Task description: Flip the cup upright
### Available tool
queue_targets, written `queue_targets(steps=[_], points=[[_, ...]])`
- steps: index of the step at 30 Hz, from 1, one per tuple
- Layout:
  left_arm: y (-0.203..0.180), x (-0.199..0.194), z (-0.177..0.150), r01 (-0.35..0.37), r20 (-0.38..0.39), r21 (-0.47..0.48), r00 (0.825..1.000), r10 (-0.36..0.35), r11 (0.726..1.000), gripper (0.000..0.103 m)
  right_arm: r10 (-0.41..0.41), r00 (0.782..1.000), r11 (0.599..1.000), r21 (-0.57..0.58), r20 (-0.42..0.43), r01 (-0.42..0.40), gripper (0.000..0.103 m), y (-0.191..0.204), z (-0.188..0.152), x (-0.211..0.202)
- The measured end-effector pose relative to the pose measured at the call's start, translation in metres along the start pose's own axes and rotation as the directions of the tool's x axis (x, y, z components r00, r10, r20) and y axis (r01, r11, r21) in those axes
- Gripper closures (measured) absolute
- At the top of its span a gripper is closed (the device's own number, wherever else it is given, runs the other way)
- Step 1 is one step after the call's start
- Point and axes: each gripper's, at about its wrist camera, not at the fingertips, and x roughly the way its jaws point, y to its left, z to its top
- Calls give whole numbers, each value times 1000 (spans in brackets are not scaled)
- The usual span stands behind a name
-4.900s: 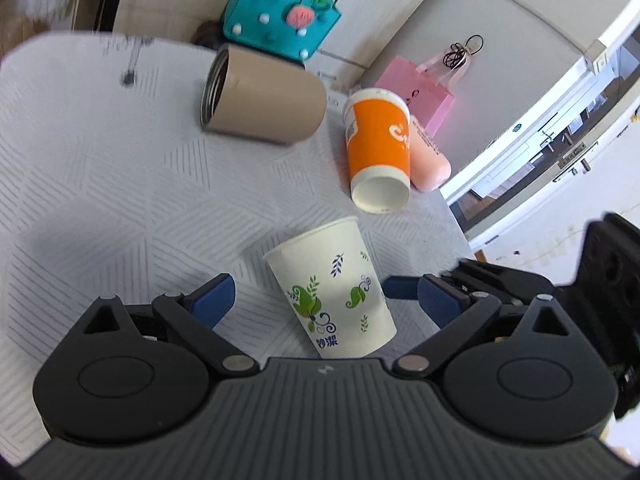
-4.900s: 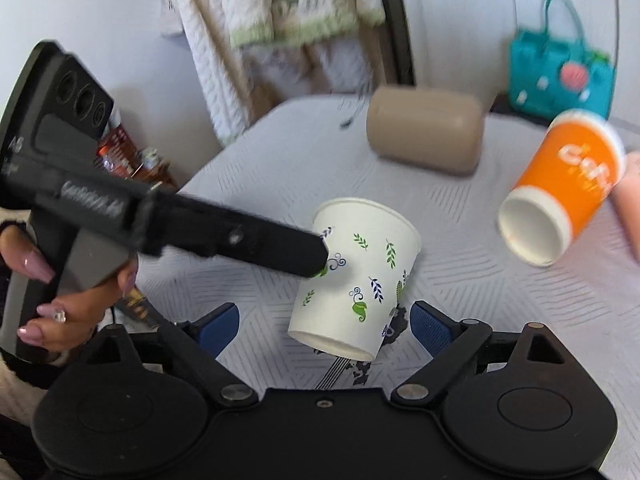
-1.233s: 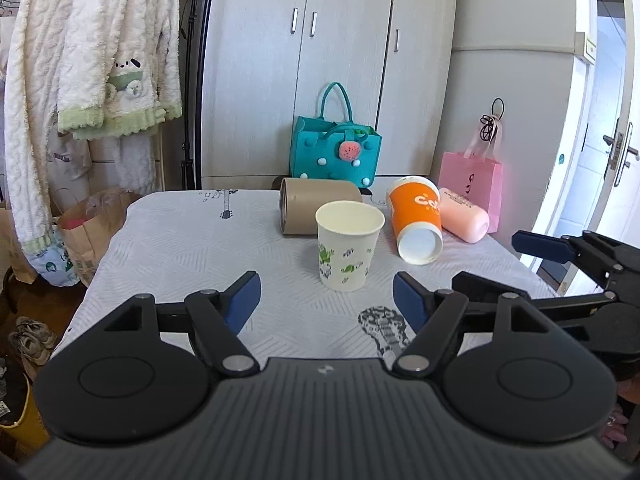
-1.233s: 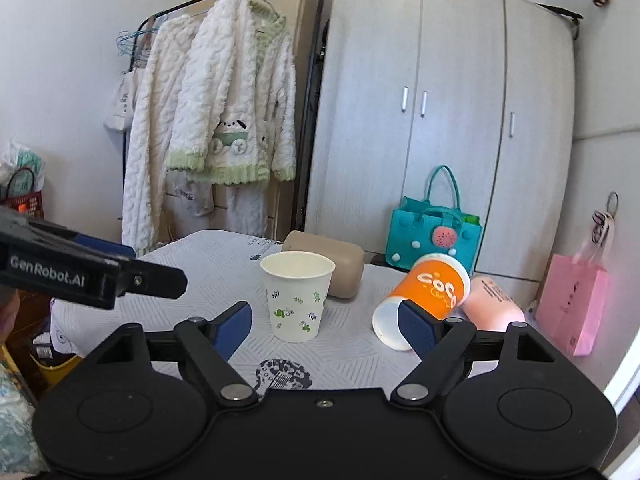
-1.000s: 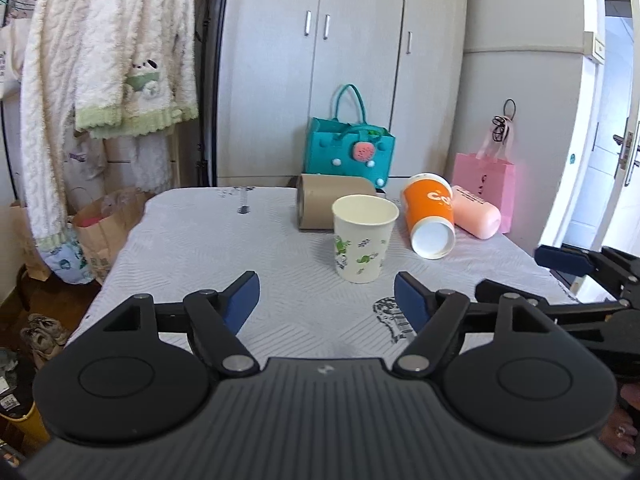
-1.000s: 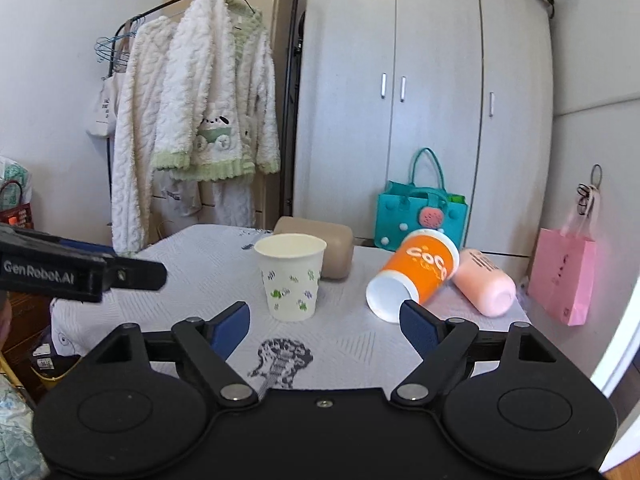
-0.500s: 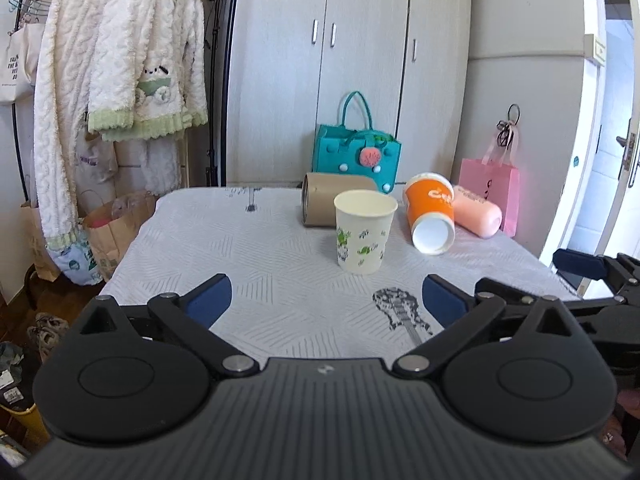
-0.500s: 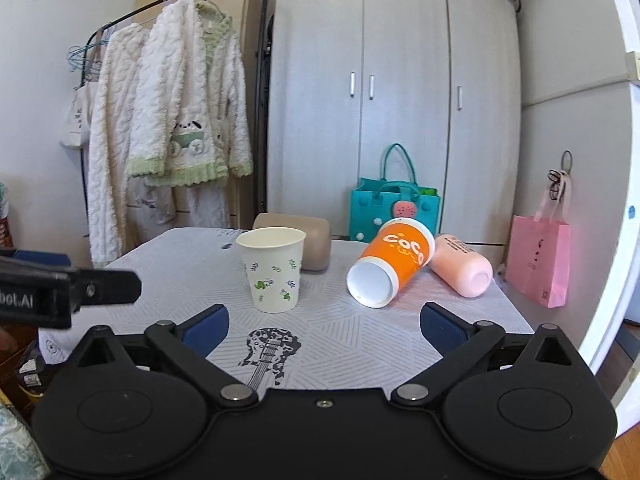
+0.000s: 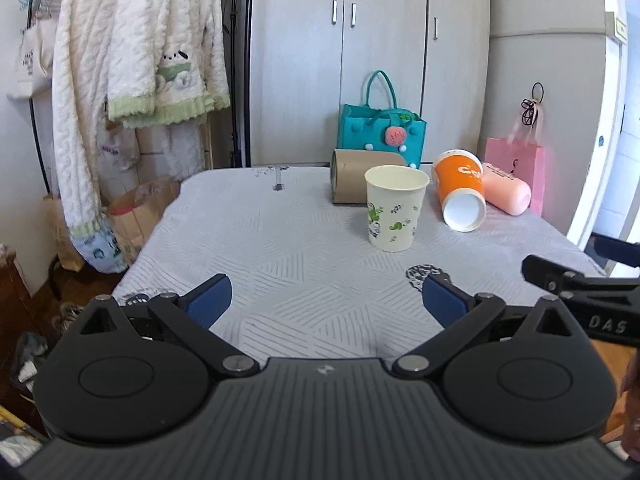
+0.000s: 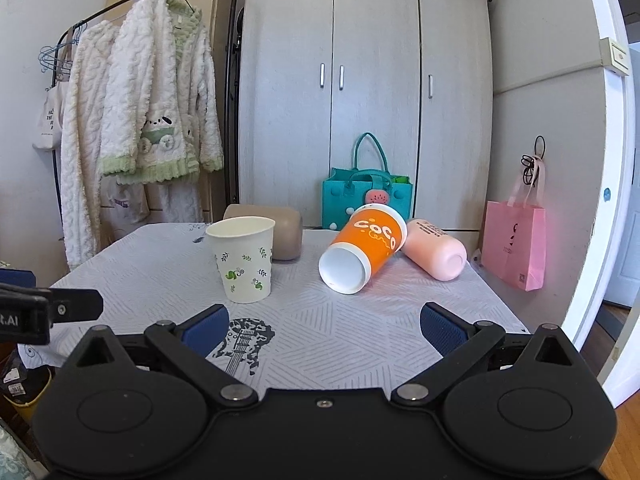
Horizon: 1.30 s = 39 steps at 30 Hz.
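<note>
A white paper cup with green leaf print [image 9: 394, 208] stands upright, mouth up, on the table [image 9: 280, 240]; it also shows in the right wrist view [image 10: 244, 259]. An orange cup [image 9: 460, 194] [image 10: 362, 254] lies on its side, mouth toward me. A pink cup [image 9: 506, 194] [image 10: 434, 254] and a tan cup [image 9: 352, 176] [image 10: 286, 236] also lie on their sides. My left gripper [image 9: 326, 300] is open and empty, well short of the cups. My right gripper [image 10: 324, 328] is open and empty, near the table's front edge.
A teal handbag [image 9: 380, 136] and a pink paper bag [image 10: 514, 244] stand behind the table by the wardrobe. Fluffy robes [image 9: 132, 60] hang on a rack at the left. A brown paper bag [image 9: 136, 212] sits on the floor at the table's left.
Both grippers have drawn back from the white cup and opened wider. The white cup, tilted between the grippers at first, now stands upright on the table.
</note>
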Motion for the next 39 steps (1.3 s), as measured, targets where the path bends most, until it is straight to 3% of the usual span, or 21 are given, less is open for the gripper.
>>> queue_targets(steps=[39], points=[[1, 4, -15, -21, -31, -32, 999, 20, 999, 0, -37, 999, 999, 31, -19, 37, 0, 0, -6, 2]])
